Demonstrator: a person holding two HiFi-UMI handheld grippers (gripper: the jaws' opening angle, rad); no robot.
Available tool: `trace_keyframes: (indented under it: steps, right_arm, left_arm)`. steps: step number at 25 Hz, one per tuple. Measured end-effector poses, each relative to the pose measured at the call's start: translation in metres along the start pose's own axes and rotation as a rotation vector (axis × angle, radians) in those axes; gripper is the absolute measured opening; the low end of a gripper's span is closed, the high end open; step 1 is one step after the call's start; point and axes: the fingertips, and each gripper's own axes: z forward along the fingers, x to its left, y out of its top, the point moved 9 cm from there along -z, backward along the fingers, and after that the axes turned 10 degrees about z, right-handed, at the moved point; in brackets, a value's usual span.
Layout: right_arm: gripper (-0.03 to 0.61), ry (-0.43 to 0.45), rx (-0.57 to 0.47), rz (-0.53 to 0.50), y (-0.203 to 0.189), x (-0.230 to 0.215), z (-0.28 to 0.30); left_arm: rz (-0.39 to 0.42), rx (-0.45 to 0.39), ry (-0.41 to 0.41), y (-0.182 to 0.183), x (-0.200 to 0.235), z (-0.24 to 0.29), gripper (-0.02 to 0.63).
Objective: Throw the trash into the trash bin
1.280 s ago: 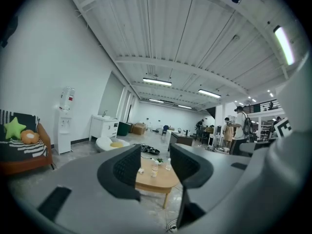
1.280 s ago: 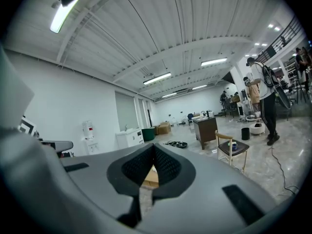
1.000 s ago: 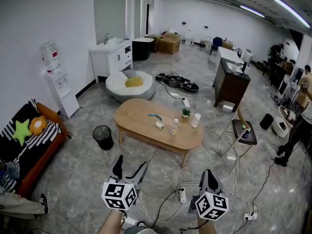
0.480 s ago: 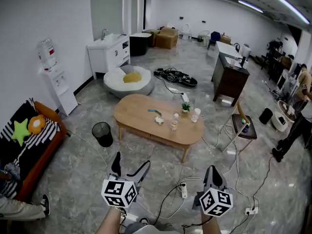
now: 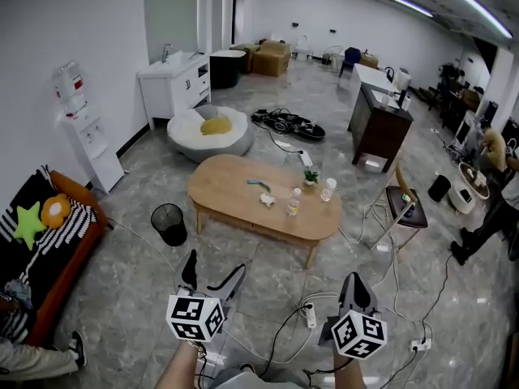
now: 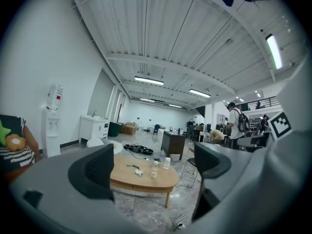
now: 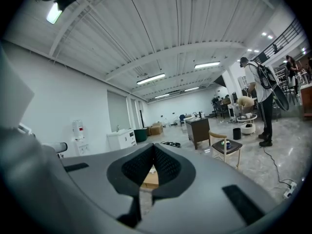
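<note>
- Head view: left gripper (image 5: 212,267) jaws spread wide, empty; right gripper (image 5: 354,286) jaws pressed together, empty.
- Black trash bin (image 5: 169,224) beside wooden table (image 5: 227,189); bottle (image 5: 293,203) label unreadable.

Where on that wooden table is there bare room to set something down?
The table is bare at its left end, nearest the bin, and along the near edge in front of the bottle. The middle and far right are crowded: crumpled paper, plant, cup.
</note>
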Motion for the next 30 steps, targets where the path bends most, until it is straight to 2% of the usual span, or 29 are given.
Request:
trace_keyframes:
  steps: [7, 15, 22, 30]
  right_arm:
    - [0.0, -0.043, 0.023, -0.004, -0.011, 0.007, 0.004]
    - [0.0, -0.111, 0.025, 0.005, -0.012, -0.014, 0.015]
    - [0.0, -0.115, 0.022, 0.029, -0.009, -0.029, 0.069]
    - [0.0, -0.101, 0.0, 0.07, 0.018, -0.045, 0.163]
  left_arm:
    - [-0.023, 0.004, -0.002, -0.006, 0.021, 0.014, 0.506]
    - [-0.037, 0.034, -0.047, -0.021, 0.015, 0.046, 0.506]
    - [-0.011, 0.051, -0.068, -0.022, 0.017, 0.102, 0.506]
    - [0.026, 0.055, -0.087, 0.001, 0.023, 0.191, 0.506]
